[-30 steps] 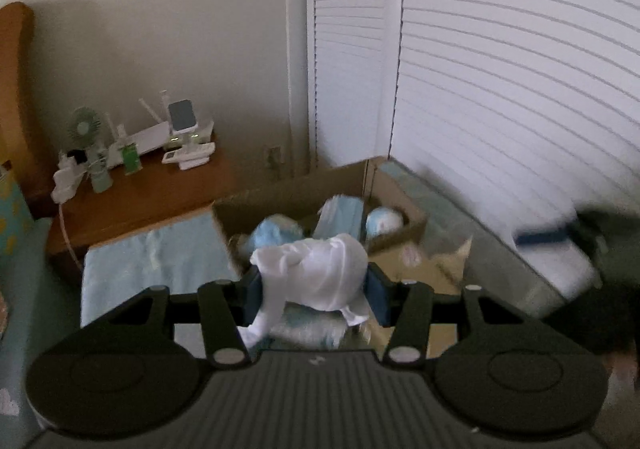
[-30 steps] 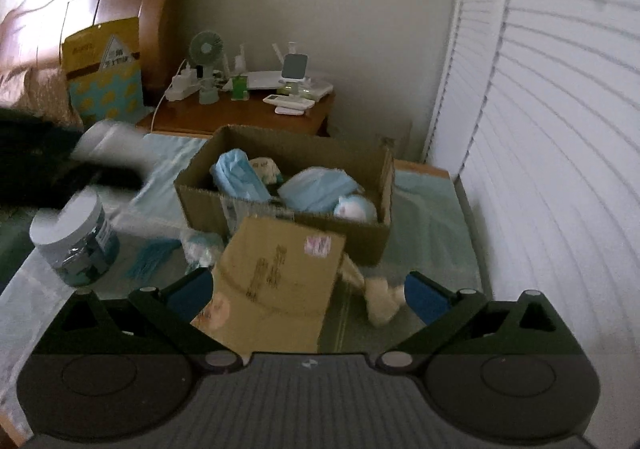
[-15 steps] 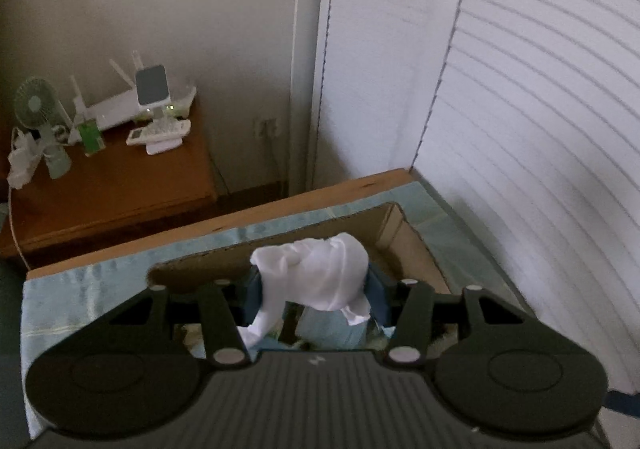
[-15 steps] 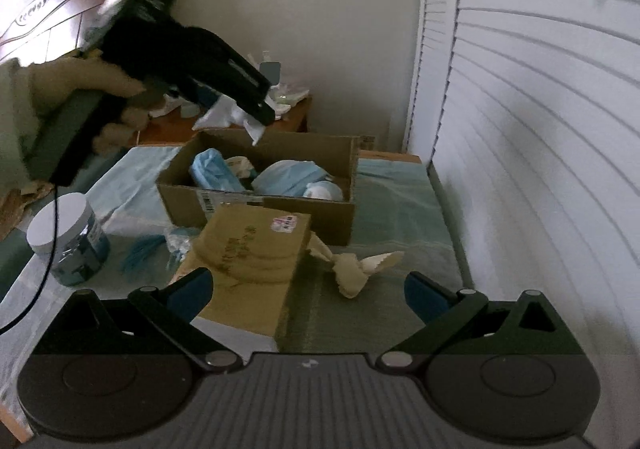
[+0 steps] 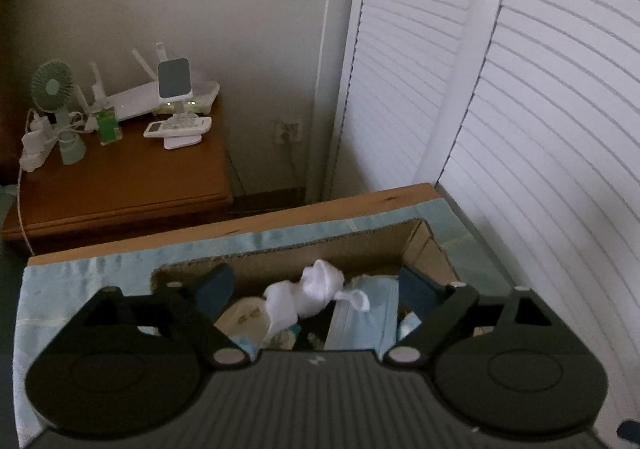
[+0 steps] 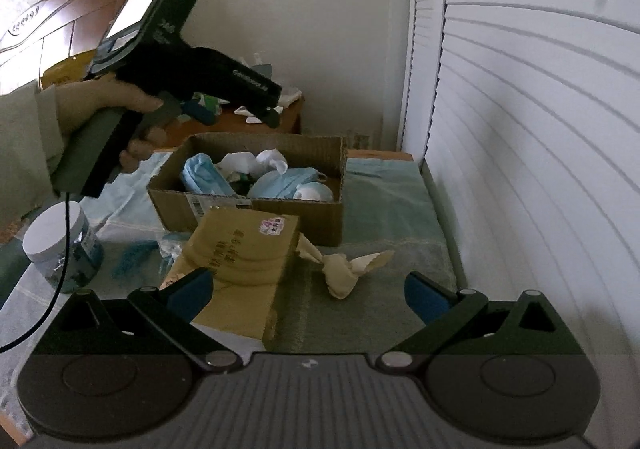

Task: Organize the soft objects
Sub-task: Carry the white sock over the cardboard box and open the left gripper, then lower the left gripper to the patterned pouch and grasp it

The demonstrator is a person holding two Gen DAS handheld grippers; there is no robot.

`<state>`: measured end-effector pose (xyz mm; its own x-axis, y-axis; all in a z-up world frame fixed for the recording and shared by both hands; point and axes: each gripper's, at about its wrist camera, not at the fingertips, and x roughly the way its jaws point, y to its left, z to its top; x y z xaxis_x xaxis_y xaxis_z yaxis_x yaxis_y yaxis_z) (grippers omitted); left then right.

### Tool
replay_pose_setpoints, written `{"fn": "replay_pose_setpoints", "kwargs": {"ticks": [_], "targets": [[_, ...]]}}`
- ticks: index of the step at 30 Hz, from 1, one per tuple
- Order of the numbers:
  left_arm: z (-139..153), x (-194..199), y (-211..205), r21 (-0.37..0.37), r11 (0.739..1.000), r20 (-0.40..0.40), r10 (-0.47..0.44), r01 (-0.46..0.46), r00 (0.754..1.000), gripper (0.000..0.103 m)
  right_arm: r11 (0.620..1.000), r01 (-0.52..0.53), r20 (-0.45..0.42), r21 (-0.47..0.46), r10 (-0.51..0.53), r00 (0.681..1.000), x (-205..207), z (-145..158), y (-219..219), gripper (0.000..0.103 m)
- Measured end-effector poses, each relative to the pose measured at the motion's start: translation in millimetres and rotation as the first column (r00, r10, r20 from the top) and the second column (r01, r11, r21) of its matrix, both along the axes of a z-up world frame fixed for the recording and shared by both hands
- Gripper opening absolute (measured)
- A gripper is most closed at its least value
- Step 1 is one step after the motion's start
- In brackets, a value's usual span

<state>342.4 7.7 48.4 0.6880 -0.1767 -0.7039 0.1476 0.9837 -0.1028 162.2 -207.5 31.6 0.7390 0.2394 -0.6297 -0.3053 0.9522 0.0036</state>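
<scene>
Released from jaws that clamped it a second ago, a crumpled white cloth (image 5: pixel 316 293) now lies in the open brown cardboard box (image 6: pixel 280 209) on the pale green-covered bed (image 6: pixel 384 201), beside white louvred doors (image 6: pixel 520 129), as the left gripper (image 5: pixel 316 285) hovers above with its jaws opening and nothing pressed between them. Blue face masks (image 6: pixel 288 181) already fill the box, while a knotted beige cloth (image 6: pixel 344 269) waits on the cover just ahead of the right gripper (image 6: pixel 308 289), whose fingers stand wide and empty.
</scene>
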Motion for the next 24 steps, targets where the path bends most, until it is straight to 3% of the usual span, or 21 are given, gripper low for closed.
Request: {"fn": "replay_pose_setpoints", "kwargs": {"ticks": [11,17,24], "targets": [[13.2,-65.8,17.3,0.031,0.999,0.07,-0.013,0.011,0.997,0.093,1.0,0.008,0.037,0.009,-0.008,0.999,-17.1,12.6,0.2,0.103],[4.2,-86.4,29.5,0.062,0.998,0.044,-0.002,-0.001,0.999,0.093,1.0,0.006,0.043,0.006,-0.006,0.999,-23.1,14.5,1.8,0.103],[-8.8,-97.7,40.9,0.045,0.999,-0.029,0.018,-0.016,0.999,0.093,1.0,0.001,0.052,-0.001,-0.001,0.999,-30.0,17.8,4.3,0.103]]}}
